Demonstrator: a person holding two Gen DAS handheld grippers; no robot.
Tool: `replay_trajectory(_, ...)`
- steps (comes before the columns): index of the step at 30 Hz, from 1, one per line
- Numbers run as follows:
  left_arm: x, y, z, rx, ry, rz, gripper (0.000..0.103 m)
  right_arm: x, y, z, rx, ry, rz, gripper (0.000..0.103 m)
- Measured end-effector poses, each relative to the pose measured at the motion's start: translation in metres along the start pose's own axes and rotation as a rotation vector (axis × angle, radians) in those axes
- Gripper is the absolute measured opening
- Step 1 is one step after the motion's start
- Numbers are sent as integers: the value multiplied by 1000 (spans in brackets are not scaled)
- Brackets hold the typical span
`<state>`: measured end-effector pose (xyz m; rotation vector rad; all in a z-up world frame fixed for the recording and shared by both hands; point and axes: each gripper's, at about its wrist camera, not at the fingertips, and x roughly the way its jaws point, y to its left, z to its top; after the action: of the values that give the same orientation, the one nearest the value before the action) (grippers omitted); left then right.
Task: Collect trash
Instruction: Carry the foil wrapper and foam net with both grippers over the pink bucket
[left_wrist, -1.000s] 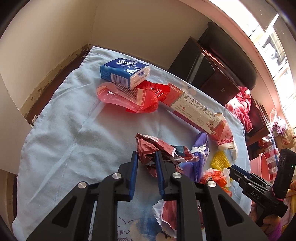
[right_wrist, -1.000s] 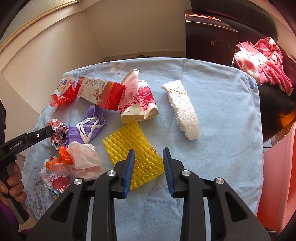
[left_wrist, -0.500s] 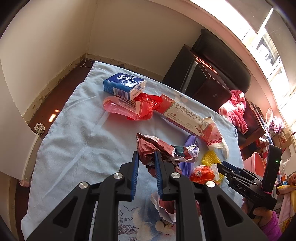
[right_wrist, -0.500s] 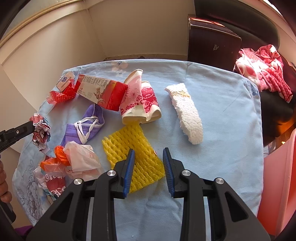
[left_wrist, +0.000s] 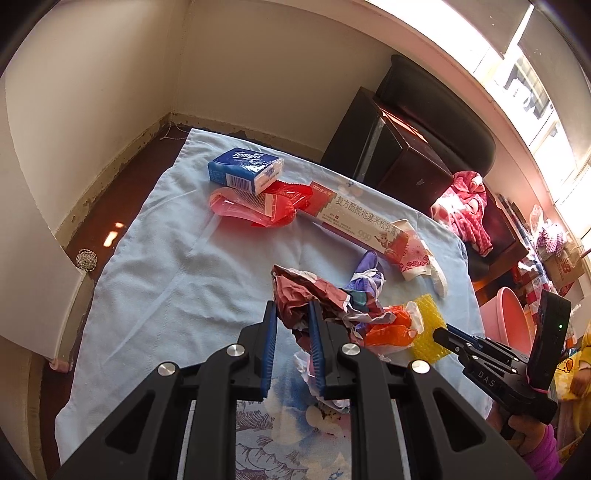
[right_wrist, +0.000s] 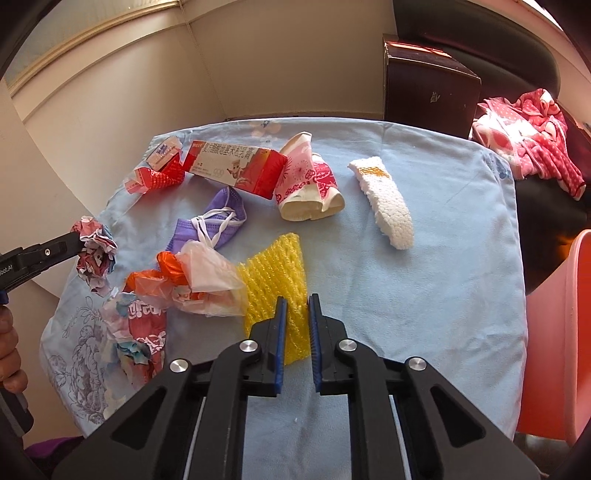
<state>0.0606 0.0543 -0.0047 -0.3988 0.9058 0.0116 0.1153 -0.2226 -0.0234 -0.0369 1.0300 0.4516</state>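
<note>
left gripper (left_wrist: 291, 321): jaws clamped on the crumpled red-and-white printed paper wad (left_wrist: 303, 295). In the right wrist view the wad (right_wrist: 94, 254) hangs off your fingertips, clear of the pale blue cloth (right_wrist: 443, 258), at its left edge.
right gripper (right_wrist: 295, 314): jaws pinched on the near edge of the yellow foam fruit net (right_wrist: 275, 269). Net lies flat on the cloth, mid-front, touching the orange-and-clear plastic bag (right_wrist: 192, 277).
wad handling: light, springy, loose flaps. My read: hold is on one lobe only, so it could tear or slip out; keep the squeeze firm, no shaking.
net handling: very light, soft, stretchy mesh. It'll sag and elongate when lifted, and it may drag the bag along. Take a deeper bite if only the edge is caught.
left on cloth: purple face mask (right_wrist: 218, 221), red-and-white carton (right_wrist: 236, 166), pink flattened paper cup (right_wrist: 306, 181), white foam net sleeve (right_wrist: 388, 203), blue tissue pack (left_wrist: 245, 173), red film wrapper (left_wrist: 258, 205), torn printed wrapper (right_wrist: 136, 332).
bin: can't tell which container you mean; the pink basin (left_wrist: 513, 314) sits right of the table.
</note>
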Motion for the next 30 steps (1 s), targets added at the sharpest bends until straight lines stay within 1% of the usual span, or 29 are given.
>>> replay_trajectory(4,-6,-15,-4,40,0,-21,16,-18,-4,-9,24,-24,2,12)
replay_trajectory(9,-5,-40,-11,92,29,-54,16,-39,-9,-21,51,-43,-4,12)
replay_trajectory(15,1,-79,-17,178,54,-113,16,-63,-27,-30,99,-77,-39,12)
replay_trajectory(22,17,-139,-14,276,98,-207,16,-91,-67,-33,194,-132,-110,12)
replay_trajectory(27,26,-189,-10,364,113,-284,16,-109,-103,-37,277,-162,-199,12)
replay_trajectory(30,31,-218,-12,411,125,-329,16,-117,-127,-44,349,-165,-245,12)
